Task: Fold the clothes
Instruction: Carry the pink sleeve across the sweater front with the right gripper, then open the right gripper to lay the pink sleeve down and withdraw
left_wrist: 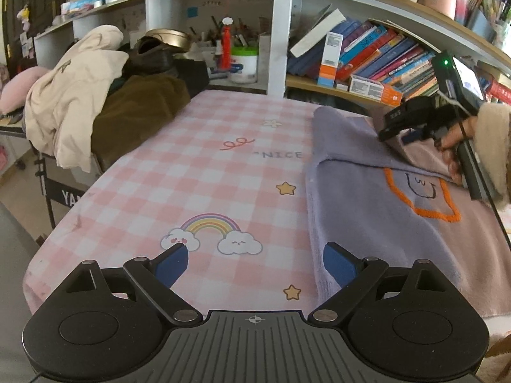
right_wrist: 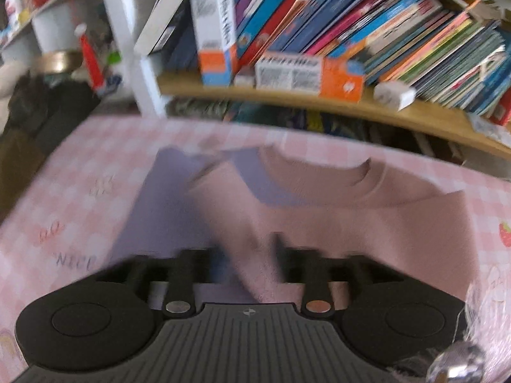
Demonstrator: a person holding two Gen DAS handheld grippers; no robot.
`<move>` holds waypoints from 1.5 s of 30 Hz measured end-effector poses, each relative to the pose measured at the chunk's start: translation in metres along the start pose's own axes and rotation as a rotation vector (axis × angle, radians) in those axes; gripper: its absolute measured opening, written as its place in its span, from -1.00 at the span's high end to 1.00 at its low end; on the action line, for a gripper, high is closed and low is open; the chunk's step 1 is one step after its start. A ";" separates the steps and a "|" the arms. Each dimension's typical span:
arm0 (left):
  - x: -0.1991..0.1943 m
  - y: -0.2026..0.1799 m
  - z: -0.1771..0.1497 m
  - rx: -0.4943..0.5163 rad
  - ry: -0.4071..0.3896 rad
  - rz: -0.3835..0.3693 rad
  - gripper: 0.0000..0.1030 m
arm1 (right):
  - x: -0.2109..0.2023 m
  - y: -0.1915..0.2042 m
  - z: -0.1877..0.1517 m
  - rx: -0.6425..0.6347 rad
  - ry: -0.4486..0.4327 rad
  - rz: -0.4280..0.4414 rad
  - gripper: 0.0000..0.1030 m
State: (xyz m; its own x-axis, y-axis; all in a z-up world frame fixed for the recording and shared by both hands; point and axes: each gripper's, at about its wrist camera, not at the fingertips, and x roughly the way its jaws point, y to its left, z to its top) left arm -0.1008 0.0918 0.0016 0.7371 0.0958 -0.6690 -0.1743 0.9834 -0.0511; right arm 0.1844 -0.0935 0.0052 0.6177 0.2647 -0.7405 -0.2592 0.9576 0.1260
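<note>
A: Folding is partway, judging by the layout. Far left, a pile of other clothes (left_wrist: 95, 102) sits at the worktop's edge, untouched. The left gripper (left_wrist: 255, 263) hovers over the pink checked cloth (left_wrist: 191, 175), fingers (left_wrist: 174, 263) spread wide, gripping nothing; its right finger overlaps the near-left hem of the sweater (left_wrist: 367, 198).

B: And the sweater's position?

A: Flat on the right half of the worktop, lilac and pink with an orange outline on the chest. The left side looks already turned in, a crease running across it. Collar points toward the bookshelf (left_wrist: 377, 57).

B: Right side?

A: The right gripper (right_wrist: 247, 255) is low over the garment near the collar end. The wrist view is motion-blurred; a ridge of pink fabric (right_wrist: 255, 265) rises between its fingers, so probably pinching it, but honestly cannot tell.

B: Advice for the step?

A: Likely next is bringing the other side or the hem over. The left gripper should close on the hem corner, both layers, and lift in step with the right so the edges line up. Go slow; the knit looks soft and may sag or drag the checked cloth.
</note>
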 end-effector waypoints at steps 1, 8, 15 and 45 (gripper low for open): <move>0.001 0.000 0.001 0.003 -0.003 -0.006 -0.82 | -0.001 0.002 -0.003 -0.005 0.002 0.022 -0.19; 0.010 -0.012 0.009 0.037 -0.015 -0.060 -0.82 | -0.042 -0.003 -0.023 -0.027 -0.032 0.105 -0.35; 0.020 -0.026 0.015 0.060 -0.017 -0.112 -0.82 | -0.097 -0.029 -0.062 0.004 -0.061 0.067 -0.35; -0.013 -0.103 -0.025 0.089 0.084 -0.119 -0.82 | -0.245 -0.113 -0.256 0.235 -0.042 -0.133 -0.54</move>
State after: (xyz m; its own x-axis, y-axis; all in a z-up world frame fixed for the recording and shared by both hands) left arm -0.1087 -0.0147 -0.0028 0.6909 -0.0318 -0.7222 -0.0279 0.9971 -0.0706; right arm -0.1278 -0.2957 0.0035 0.6661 0.1342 -0.7337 0.0027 0.9832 0.1823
